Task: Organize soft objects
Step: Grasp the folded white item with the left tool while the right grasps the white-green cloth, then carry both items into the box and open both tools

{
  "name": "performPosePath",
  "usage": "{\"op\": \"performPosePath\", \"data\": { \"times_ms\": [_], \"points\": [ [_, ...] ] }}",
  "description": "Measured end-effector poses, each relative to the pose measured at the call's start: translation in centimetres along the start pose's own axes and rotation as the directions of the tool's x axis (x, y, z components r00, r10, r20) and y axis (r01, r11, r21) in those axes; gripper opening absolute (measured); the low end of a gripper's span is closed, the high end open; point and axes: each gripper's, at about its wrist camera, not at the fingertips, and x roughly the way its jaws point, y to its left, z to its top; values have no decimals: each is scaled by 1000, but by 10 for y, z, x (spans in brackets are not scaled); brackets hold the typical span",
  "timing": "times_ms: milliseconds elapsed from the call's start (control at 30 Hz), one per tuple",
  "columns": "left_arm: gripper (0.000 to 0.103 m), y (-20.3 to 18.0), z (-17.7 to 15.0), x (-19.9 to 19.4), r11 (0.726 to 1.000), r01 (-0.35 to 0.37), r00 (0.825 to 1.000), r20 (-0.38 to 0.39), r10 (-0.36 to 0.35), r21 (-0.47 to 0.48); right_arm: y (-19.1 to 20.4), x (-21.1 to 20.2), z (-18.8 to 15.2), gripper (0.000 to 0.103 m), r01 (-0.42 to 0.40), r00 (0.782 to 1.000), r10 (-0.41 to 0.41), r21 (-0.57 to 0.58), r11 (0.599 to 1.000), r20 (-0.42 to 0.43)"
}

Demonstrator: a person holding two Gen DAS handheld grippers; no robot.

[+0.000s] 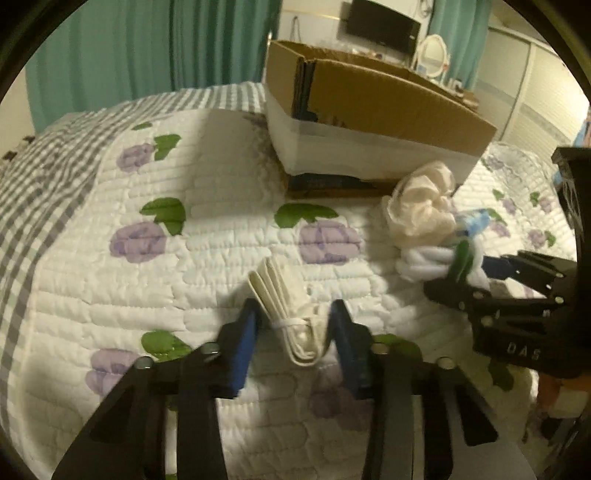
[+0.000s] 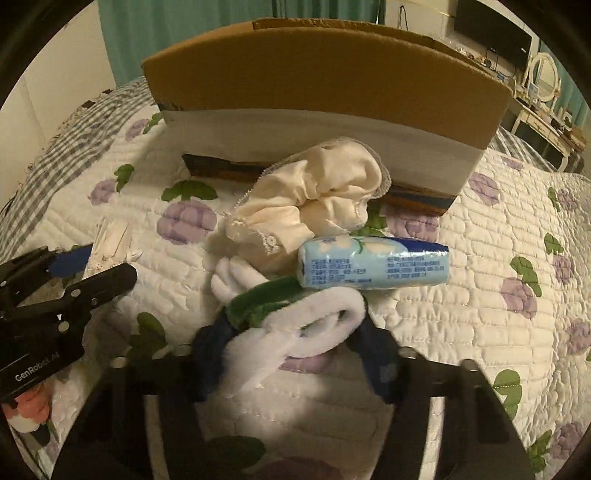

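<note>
Straddling folded white mask (image 1: 286, 314) on quilt (image 1: 92, 266): left gripper (image 1: 291, 332), jaws narrow, contact uncertain. Cardboard box (image 1: 369, 99) behind.

Right wrist view: right gripper (image 2: 295, 343) jaws clamp white-green plush (image 2: 295, 317); tissue pack (image 2: 373, 264) and cream cloth (image 2: 314, 199) just beyond.

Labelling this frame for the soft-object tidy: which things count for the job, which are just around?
Job:
- folded mask, between left gripper fingers
- white-green plush, at right gripper
- cream cloth
- tissue pack
- cardboard box, likely the bin

Just around:
- quilt
- curtains
- TV
- mirror
</note>
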Motion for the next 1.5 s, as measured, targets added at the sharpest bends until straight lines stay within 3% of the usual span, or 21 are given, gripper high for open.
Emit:
{"op": "performPosePath", "data": {
  "times_ms": [200, 467, 667, 933, 1233, 1500],
  "points": [
    [31, 1, -4, -12, 1000, 27, 1000, 12, -27, 14, -3, -21, -8, 51, -28, 999, 26, 45, 999, 30],
    [31, -12, -8, -65, 999, 27, 999, 44, -29, 40, 6, -75, -20, 51, -31, 995, 27, 44, 999, 97],
    [31, -27, 6, -111, 998, 25, 992, 120, -32, 63, 4, -132, -20, 51, -38, 981, 29, 48, 998, 193],
    [31, -51, 44, -160, 993, 2, 970, 240, -31, 118, -13, -187, 0, 51, -27, 956, 12, 47, 999, 292],
    [32, -69, 103, -144, 988, -27, 958, 288, -18, 153, -46, -192, 52, 51, -5, 942, -6, 32, 999, 335],
    [32, -66, 167, -86, 983, -55, 958, 285, 2, 177, -74, -147, 126, 51, -15, 946, 0, 43, 999, 325]
  ]
}}
